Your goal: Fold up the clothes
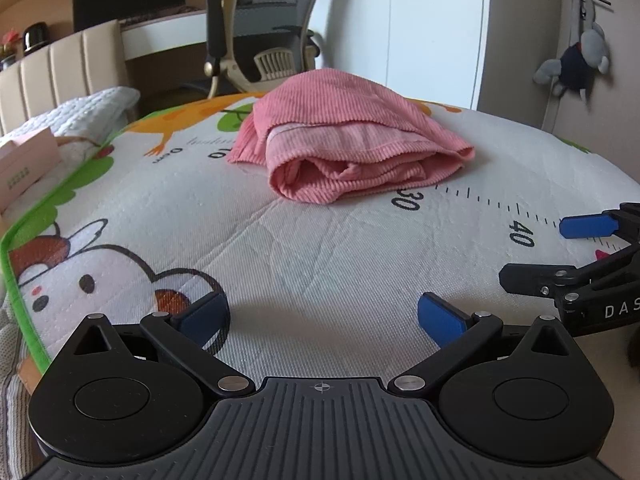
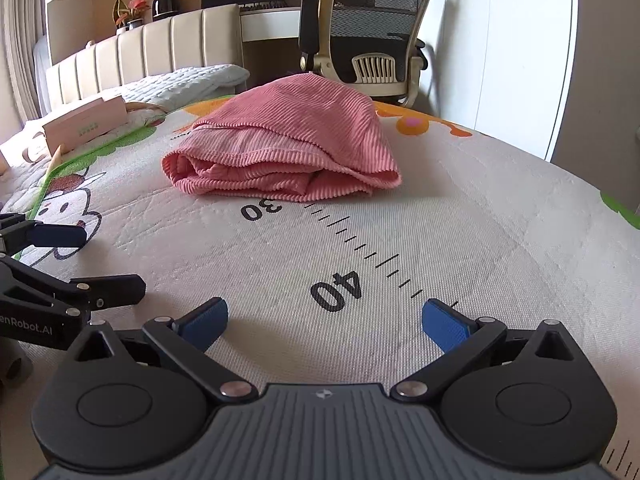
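On a cartoon-print mat (image 1: 320, 248) at frame centre, a pink ribbed garment (image 1: 344, 148) lies folded, seemingly finished, while left gripper (image 1: 322, 316) and right gripper (image 2: 324, 318) hover released, empty.

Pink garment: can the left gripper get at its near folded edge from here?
Probably yes. The left gripper is open, and only bare mat lies between it and the pink garment. The right gripper sits off to the side.
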The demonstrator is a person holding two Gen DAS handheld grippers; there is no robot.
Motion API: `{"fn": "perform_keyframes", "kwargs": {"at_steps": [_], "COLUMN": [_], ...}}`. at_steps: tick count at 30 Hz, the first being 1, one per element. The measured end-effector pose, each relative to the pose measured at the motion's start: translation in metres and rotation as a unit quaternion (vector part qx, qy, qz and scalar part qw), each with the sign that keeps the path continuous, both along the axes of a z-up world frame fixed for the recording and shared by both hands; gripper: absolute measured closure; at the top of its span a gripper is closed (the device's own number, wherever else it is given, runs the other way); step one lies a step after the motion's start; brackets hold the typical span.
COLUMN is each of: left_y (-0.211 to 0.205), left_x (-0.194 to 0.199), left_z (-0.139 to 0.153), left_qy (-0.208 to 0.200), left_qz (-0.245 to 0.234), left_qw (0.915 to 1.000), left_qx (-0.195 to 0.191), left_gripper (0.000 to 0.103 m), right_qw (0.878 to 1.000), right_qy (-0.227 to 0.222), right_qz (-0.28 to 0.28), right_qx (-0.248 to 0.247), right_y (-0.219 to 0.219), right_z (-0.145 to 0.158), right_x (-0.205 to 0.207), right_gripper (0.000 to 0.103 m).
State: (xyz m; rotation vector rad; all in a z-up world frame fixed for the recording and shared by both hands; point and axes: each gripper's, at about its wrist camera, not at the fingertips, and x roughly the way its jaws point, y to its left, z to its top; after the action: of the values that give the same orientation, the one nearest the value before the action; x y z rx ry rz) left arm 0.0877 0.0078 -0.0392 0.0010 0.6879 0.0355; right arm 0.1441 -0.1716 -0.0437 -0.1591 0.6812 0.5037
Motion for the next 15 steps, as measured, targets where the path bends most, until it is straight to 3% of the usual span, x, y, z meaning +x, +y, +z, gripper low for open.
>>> {"fn": "perform_keyframes", "kwargs": {"at_steps": [15], "left_y": [-0.0013], "left_x": [-0.0005], "left_z": [0.0005], "left_qy": [0.000], "left_qz": [0.000], "left_qw": [1.0000], "left_qx": [-0.001], "left_gripper": [0.000], "right_qw": [1.000], "right_qy": [0.001], "right_qz": [0.000], "right_qx": [0.001], "right_y": [0.0004], "right_z": [0.0001], "right_x": [-0.0004], "right_gripper": [0.000]}}
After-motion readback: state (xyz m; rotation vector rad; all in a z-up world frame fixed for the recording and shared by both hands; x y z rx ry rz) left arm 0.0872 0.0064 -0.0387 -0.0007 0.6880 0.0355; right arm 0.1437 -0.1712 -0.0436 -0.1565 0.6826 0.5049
